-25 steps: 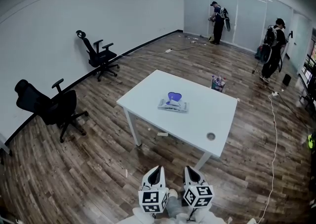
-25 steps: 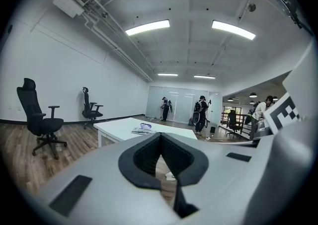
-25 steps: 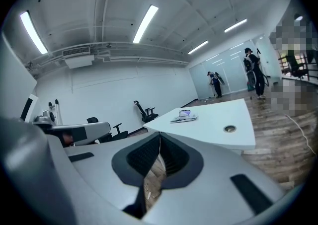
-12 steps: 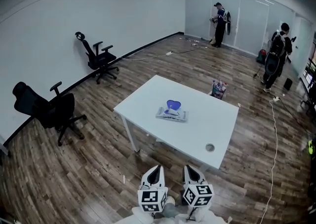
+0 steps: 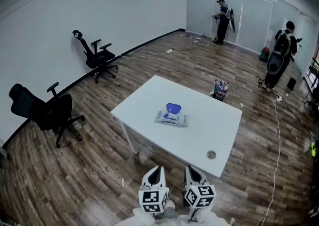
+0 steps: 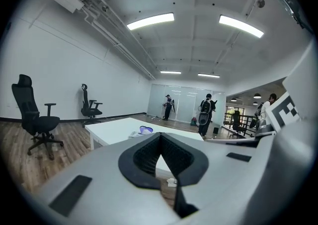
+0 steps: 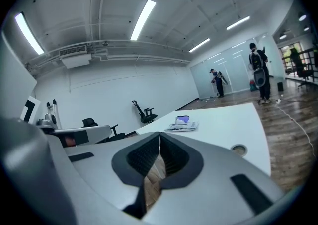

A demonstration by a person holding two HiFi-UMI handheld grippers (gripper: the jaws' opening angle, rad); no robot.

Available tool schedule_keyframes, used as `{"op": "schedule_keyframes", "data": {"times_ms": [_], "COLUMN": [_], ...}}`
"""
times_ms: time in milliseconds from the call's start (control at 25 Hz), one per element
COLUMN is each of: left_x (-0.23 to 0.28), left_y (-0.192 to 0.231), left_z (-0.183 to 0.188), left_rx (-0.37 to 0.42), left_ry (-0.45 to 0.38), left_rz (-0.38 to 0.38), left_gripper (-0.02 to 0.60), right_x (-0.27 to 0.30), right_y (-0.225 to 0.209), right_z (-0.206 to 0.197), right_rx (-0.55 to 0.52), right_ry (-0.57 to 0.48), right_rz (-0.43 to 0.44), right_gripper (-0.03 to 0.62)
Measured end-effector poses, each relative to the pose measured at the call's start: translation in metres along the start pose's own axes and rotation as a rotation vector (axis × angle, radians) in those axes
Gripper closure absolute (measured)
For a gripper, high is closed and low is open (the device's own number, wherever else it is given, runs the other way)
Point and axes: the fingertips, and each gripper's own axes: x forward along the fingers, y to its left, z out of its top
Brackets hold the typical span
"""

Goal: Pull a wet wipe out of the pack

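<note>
A flat wet wipe pack with a raised blue lid lies near the middle of the white table. The pack shows small and far off in the left gripper view, and the pack lies beyond the jaws in the right gripper view. My left gripper and right gripper hang side by side near the bottom edge of the head view, short of the table's near edge. Both are shut with nothing between their jaws.
Two black office chairs stand by the left wall. A round cable hole sits near the table's front right corner. A colourful bag stands on the floor behind the table. Two people are at the far glass wall. A white cable runs along the floor at right.
The table and pack have drawn slightly nearer and lower in the head view. The grippers keep their place and stay shut. The person at right has shifted a little.
</note>
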Motion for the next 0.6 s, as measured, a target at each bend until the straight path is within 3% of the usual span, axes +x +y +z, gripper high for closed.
{"op": "schedule_keyframes", "data": {"times_ms": [600], "left_x": [0.072], "left_y": [0.013], "left_z": [0.009], "left_rx": [0.001], "left_ry": [0.003], "left_rz": [0.015], "left_gripper": [0.581], "right_x": [0.068], "right_y": [-0.027], "right_z": [0.025], "right_rx": [0.002], "right_ry": [0.017], "right_rz": [0.026], "right_gripper": [0.585]}}
